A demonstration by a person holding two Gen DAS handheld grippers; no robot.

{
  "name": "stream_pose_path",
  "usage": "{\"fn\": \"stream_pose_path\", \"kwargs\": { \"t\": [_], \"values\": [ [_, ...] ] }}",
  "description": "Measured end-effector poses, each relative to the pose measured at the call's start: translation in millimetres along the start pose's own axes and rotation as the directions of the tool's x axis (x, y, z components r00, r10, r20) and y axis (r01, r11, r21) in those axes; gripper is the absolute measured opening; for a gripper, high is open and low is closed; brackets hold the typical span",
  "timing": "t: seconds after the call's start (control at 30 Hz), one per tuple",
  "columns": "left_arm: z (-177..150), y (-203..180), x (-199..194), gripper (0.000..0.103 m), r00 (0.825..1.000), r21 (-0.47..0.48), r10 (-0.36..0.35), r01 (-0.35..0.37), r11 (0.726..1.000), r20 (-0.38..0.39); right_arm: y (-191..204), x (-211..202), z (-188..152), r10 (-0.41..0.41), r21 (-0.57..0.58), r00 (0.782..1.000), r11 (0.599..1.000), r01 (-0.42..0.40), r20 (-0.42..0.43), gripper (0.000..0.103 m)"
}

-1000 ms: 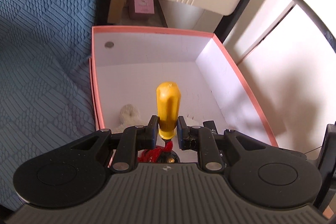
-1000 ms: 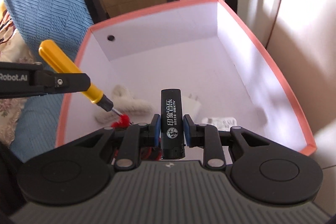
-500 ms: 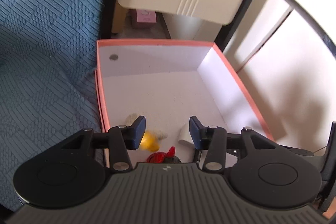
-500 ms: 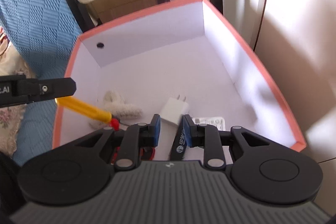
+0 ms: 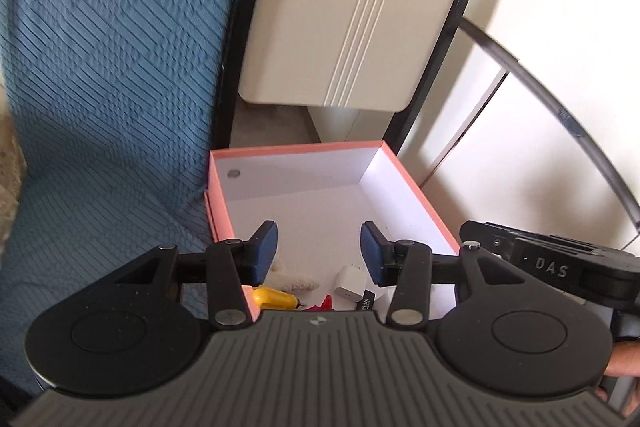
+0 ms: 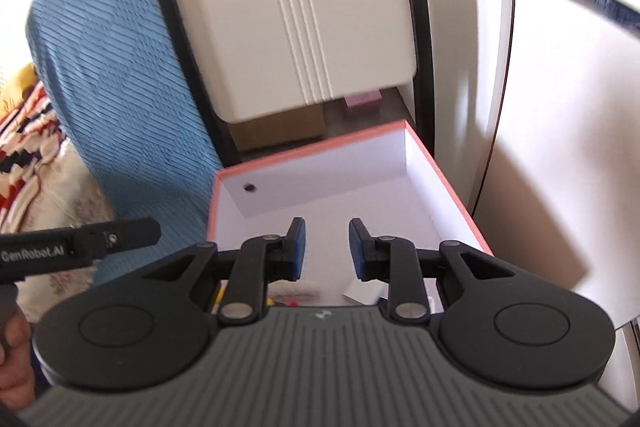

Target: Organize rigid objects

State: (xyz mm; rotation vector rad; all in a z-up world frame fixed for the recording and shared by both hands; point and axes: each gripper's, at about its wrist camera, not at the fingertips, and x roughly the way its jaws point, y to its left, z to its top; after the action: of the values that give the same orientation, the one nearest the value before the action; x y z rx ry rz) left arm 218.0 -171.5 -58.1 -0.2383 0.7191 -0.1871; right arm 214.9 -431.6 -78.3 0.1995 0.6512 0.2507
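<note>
A pink-rimmed box (image 5: 296, 148) with a white inside lies below both grippers. At its near end I see a yellow-handled screwdriver (image 5: 276, 298), a white charger (image 5: 351, 281), a black stick (image 5: 368, 301), something red (image 5: 326, 303) and a fluffy white piece (image 5: 294, 281). My left gripper (image 5: 318, 247) hangs open above them with nothing between its blue pads. The right gripper (image 6: 327, 247) is open and empty too, above the same box (image 6: 312, 149); the charger (image 6: 362, 293) shows just under it. Each gripper appears at the edge of the other's view.
A blue quilted cover (image 5: 100, 67) lies left of the box. Behind the box stands a beige panel (image 5: 352, 11) in a black frame, with a cardboard carton (image 6: 280, 127) under it. White wall (image 5: 540, 155) runs along the right. Patterned fabric (image 6: 36, 155) sits far left.
The left gripper let go of the yellow screwdriver and the right one of the black stick; both now lie in the box. Both grippers rose away from the box.
</note>
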Motion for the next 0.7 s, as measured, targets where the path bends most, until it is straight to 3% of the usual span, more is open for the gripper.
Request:
{"fn": "stream_pose_path", "kwargs": {
  "t": [0.33, 0.7],
  "values": [
    [-13, 5, -68, 0.052, 0.998, 0.051, -0.042, 0.039, 0.998, 0.057, 43, -65, -5, 0.015, -0.009, 0.997, 1.0, -0.014, 0.077, 0.028],
    [-56, 21, -105, 0.055, 0.996, 0.106, -0.076, 0.07, 0.992, 0.056, 69, -113, -63, -0.034, 0.011, 0.992, 0.999, 0.033, 0.118, 0.028]
  ]
}}
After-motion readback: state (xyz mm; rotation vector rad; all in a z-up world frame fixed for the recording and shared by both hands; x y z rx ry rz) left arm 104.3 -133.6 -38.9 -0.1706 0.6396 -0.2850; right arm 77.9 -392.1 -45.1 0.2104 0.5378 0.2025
